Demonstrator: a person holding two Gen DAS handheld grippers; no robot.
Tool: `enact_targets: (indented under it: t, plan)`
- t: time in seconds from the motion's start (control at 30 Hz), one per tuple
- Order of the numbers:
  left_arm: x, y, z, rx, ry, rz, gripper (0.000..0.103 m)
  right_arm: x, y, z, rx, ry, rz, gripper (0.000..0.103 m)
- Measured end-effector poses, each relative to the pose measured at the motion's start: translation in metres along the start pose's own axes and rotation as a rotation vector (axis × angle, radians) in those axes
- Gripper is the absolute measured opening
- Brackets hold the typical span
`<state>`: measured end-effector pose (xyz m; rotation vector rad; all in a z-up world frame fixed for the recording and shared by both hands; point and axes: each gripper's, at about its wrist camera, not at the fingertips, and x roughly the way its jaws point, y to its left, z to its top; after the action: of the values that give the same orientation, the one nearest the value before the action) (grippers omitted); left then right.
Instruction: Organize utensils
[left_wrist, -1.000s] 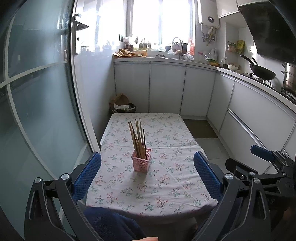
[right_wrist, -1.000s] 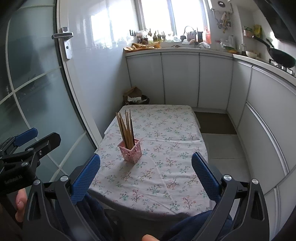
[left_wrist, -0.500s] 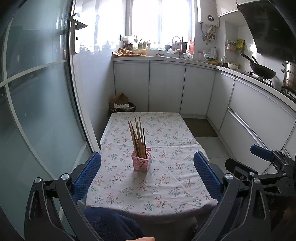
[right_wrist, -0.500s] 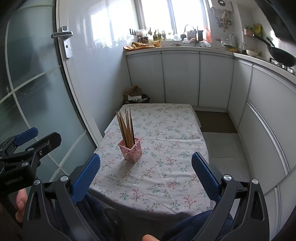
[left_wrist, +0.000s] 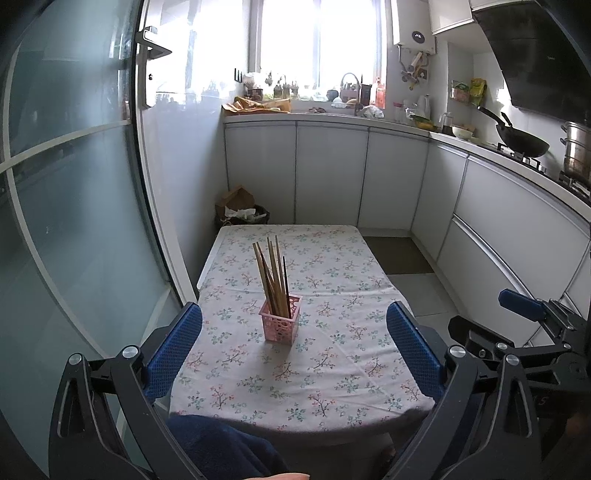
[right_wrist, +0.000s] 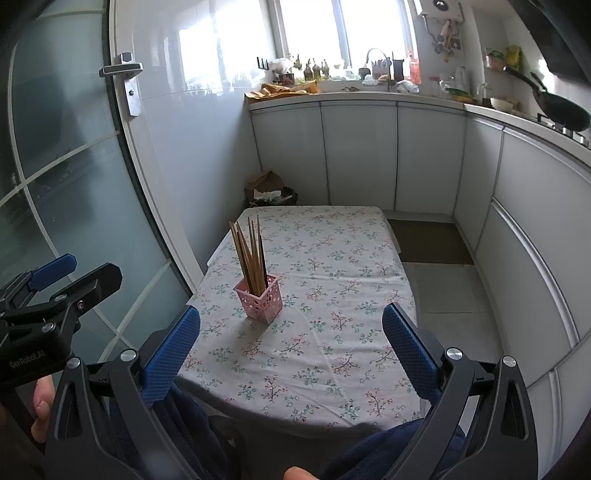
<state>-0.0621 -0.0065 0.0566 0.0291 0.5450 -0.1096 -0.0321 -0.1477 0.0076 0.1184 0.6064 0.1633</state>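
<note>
Nothing has moved: we keep the left gripper and right gripper with jaws wide open, empty, before the pink holder of chopsticks at frame center.

Home kitchen, small & lived-in. White base cabinets run in an L along the back & right of the frame w/ a worktop on top. Upper right: black wok on a gas hob, steel steamer pot beside it, dark range hood above. Wall-mounted water heater at top centre-right. Bright window at top centre, sill crowded w/ bottles, jars & a basket. Frosted glass door w/ metal handle fills the left. Bin w/ cardboard in the back corner. Centre: surface under a floral cloth, pink holder of chopsticks on it.
</note>
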Motion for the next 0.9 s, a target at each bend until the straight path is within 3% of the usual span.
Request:
enact_targets:
  t: [0.9]
  plan:
    - [0.012, 0.006, 0.002, -0.003, 0.027, -0.028, 0.096, 0.006, -0.003, -0.002, 0.009, 0.009, 0.0, 0.096]
